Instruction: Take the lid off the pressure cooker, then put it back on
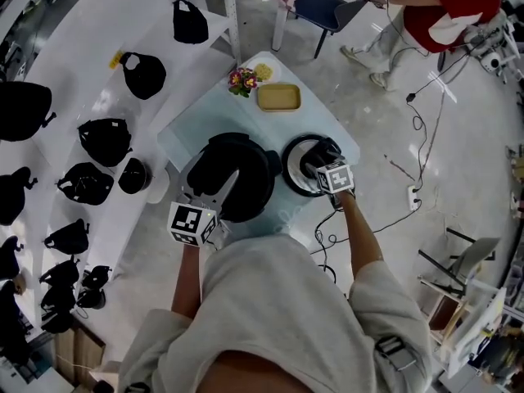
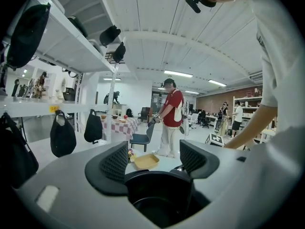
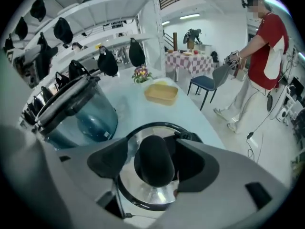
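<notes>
Pressure cooker sits open on the pale table, big and black, with no lid on it. Its lid lies flat on the table just beside it, on the right, shiny side up. The right gripper is down on the lid. Its jaws stand on both sides of the black knob, very near it, but a thin gap shows on one side. The left gripper reaches over the near edge of the cooker. Its jaws are wide apart and hold nothing, with the cooker's dark rim below them. A yellow tray and some flowers sit at the far end of the table.
</notes>
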The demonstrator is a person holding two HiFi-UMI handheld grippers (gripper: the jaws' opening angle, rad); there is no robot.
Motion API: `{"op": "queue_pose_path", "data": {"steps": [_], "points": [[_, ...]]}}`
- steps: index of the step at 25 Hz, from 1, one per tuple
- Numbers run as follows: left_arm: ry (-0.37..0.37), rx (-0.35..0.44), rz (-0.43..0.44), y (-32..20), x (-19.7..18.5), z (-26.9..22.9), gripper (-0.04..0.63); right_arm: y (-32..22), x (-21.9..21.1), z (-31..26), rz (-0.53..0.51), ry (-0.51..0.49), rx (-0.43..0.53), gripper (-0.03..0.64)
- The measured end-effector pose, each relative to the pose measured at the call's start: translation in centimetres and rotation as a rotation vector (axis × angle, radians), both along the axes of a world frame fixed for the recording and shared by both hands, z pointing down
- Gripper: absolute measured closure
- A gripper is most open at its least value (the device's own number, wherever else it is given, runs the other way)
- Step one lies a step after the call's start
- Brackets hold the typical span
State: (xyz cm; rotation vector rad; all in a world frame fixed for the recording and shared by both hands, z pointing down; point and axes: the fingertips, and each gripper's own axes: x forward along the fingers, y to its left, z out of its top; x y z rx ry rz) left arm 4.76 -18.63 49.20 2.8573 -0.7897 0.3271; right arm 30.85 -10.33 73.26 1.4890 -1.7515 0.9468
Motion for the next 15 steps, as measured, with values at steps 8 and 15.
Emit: {"op": "queue_pose_path", "data": {"steps": [8, 15], "points": [[-0.021, -0.019, -0.057, -0.2, -2.0, 0.6, 0.264, 0.4, 0.8, 4.5, -0.1, 0.083, -0.199, 0.319], [-0.05, -0.021, -0.098, -0.4, -3.6, 0.8, 0.264, 1.8, 1.2, 6.6, -0.134, 0.139, -0.353, 0.33]]}}
